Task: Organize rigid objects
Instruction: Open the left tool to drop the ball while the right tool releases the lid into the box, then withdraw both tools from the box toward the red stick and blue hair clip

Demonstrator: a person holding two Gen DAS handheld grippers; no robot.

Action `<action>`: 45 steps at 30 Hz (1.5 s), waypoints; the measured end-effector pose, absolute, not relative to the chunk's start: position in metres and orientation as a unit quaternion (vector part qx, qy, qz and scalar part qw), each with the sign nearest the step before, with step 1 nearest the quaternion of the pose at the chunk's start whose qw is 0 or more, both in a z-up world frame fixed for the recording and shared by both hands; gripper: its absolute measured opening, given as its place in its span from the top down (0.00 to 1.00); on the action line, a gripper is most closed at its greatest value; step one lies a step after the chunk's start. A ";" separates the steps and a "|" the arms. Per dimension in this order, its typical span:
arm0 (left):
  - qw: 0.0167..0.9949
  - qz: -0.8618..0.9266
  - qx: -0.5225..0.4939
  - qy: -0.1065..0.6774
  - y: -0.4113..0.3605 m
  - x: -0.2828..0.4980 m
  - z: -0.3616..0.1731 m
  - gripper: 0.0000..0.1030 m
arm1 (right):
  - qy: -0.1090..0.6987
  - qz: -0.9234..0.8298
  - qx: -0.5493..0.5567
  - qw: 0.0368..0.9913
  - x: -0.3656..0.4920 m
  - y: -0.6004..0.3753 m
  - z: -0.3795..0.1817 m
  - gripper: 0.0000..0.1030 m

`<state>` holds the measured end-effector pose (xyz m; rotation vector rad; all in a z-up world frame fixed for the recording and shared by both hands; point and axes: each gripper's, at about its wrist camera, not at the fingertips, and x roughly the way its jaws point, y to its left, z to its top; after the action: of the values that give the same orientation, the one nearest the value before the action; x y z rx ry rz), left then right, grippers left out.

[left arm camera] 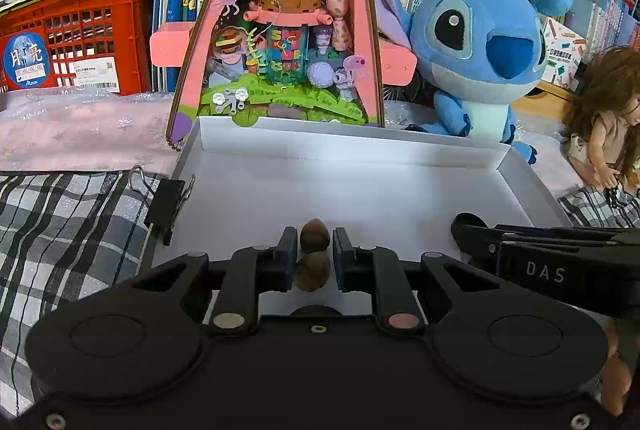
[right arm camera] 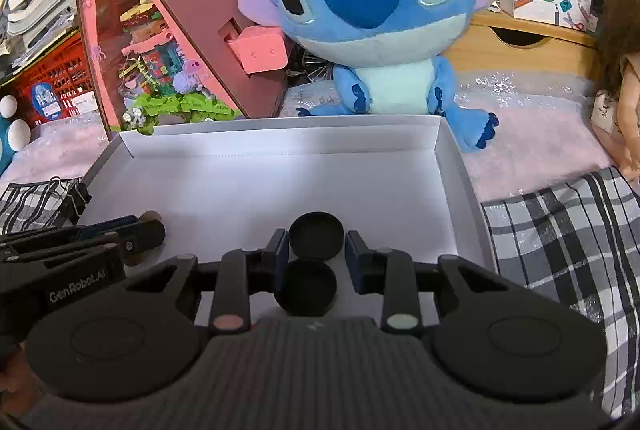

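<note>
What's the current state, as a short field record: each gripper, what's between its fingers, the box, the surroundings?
left gripper: over the box's near part, a brown nut between its fingers; contact not clear
right gripper: over the box's near part, a black cap between its fingers, gaps visible either side
box: white, open, shallow; far floor bare
clip: black binder clip at the box's left edge
behind box: pink toy house, blue plush
far right: doll
</note>
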<state>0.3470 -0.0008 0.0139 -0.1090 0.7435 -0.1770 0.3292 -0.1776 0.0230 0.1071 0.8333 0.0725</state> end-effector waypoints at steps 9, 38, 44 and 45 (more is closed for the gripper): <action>0.933 -0.084 -0.059 0.344 0.004 0.334 0.027 0.62 | 0.397 0.038 0.065 0.915 0.319 -0.181 0.026 0.47; 0.945 -0.117 -0.039 0.302 0.024 0.229 0.061 0.34 | 0.309 0.105 0.012 0.945 0.217 -0.173 0.076 0.18; 0.949 -0.118 -0.026 0.291 0.024 0.209 0.060 0.32 | 0.300 0.122 0.000 0.946 0.197 -0.170 0.076 0.18; 0.948 -0.120 -0.029 0.293 0.025 0.206 0.060 0.32 | 0.298 0.124 -0.002 0.947 0.193 -0.170 0.075 0.18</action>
<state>0.2060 0.0248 0.0598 -0.0581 0.5957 -0.2438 0.1929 -0.1702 0.0753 -0.0038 0.6061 0.2515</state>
